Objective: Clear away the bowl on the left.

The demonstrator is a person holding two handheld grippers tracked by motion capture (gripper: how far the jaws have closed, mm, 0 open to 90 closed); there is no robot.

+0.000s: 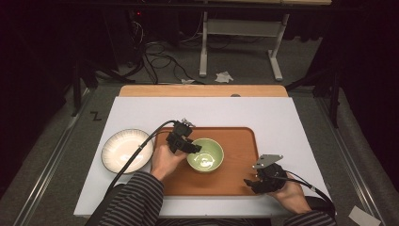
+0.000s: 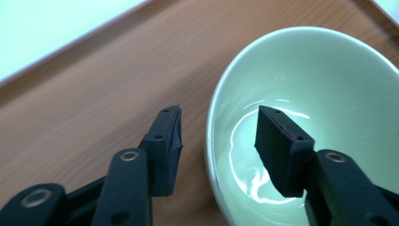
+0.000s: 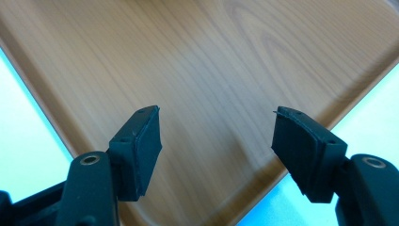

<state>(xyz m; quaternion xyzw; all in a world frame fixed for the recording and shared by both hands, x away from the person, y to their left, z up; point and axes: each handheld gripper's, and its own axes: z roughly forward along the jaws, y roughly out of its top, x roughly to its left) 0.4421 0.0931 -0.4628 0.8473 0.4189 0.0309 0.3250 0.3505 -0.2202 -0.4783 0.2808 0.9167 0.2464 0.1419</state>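
White plate (image 1: pixel 127 150) in high view

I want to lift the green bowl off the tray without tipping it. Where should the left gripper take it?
Take the green bowl by its thin near rim, from above: the left gripper already straddles it, open, one jaw inside, one outside.

A white rectangular surface (image 1: pixel 282 117) with a pale wooden far edge (image 1: pixel 202 90) stands on a grey carpeted floor (image 1: pixel 244 61). Beyond it, black cables (image 1: pixel 160 56) trail across the floor beside a white metal table frame (image 1: pixel 240 33), and a crumpled white paper scrap (image 1: pixel 224 76) lies nearby. The surroundings are dark.
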